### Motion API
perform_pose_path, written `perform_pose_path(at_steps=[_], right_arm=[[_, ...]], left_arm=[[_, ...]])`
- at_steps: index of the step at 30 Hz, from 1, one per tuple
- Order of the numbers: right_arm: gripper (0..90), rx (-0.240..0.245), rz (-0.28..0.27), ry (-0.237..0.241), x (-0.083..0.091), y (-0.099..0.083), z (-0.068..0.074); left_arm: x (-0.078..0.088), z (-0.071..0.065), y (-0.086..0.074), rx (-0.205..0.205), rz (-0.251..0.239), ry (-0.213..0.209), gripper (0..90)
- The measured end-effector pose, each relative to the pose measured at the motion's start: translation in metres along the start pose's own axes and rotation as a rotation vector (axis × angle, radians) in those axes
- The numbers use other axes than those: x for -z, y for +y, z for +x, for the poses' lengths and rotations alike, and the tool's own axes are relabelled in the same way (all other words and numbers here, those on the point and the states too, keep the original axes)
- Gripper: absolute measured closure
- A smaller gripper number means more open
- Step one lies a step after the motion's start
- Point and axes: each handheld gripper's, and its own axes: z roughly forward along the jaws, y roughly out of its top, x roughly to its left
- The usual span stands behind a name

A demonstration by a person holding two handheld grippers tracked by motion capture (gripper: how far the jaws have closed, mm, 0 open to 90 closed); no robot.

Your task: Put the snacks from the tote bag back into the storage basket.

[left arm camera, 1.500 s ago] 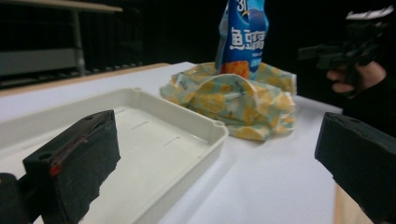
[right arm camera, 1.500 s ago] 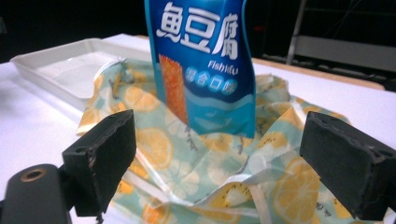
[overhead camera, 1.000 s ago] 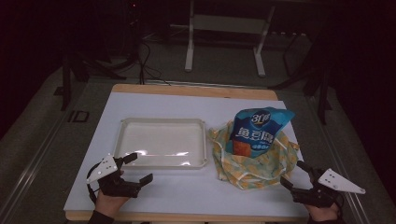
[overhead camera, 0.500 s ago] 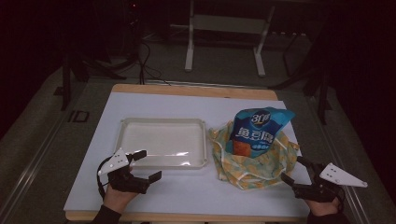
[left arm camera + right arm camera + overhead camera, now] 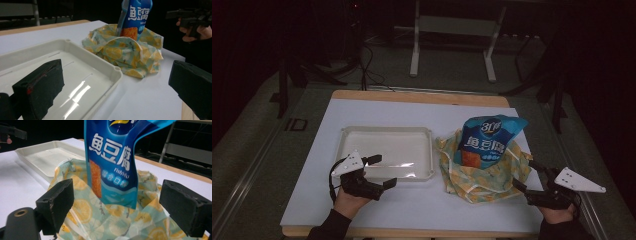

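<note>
A: High view. What sits on the table (image 5: 312,200)?

B: A white tray (image 5: 384,150) at left of centre, and beside it to the right a lemon-print cloth (image 5: 482,175), crumpled into a nest. A blue snack bag (image 5: 487,140) stands upright in the cloth, its lower part wrapped by the folds, its top leaning a little to the right.

A: And the left gripper (image 5: 379,172)?

B: It hovers at the tray's near edge. Its jaws stand wide apart, one over the tray floor, the other over the bare table just outside the rim. Nothing lies between them. In the left gripper view the tray (image 5: 75,75) corner falls in the gap, with the cloth (image 5: 125,55) and bag (image 5: 135,17) farther off.

A: The right gripper (image 5: 527,175)?

B: Near the table's right front corner, close to the cloth's right edge, pointing at it. Whether it touches the cloth cannot be told from above. In the right gripper view the jaws are spread wide, with the bag (image 5: 117,162) and cloth (image 5: 110,220) framed between them; they grip nothing.

A: Is the cloth touching the tray?

B: It lies just beside the tray's right wall; contact cannot be told
</note>
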Motion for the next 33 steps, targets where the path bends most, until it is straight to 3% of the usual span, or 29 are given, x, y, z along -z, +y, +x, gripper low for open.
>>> perform_pose_path(at_steps=[9,19,25,33], right_arm=[[13.0,0.022,-0.018,0.022,-0.007,0.012,-0.005],[13.0,0.018,-0.02,0.042,-0.017,0.016,-0.008],[13.3,0.015,-0.021,0.048,-0.023,0.017,-0.009],[13.5,0.012,-0.018,0.053,-0.029,0.021,-0.012]], left_arm=[[-0.02,0.001,0.011,-0.007,-0.004,-0.064,0.4],[-0.038,-0.001,0.024,-0.032,0.007,-0.093,0.3],[-0.061,-0.004,0.036,-0.061,0.028,-0.142,0.3],[-0.085,-0.004,0.045,-0.068,0.031,-0.168,0.3]])
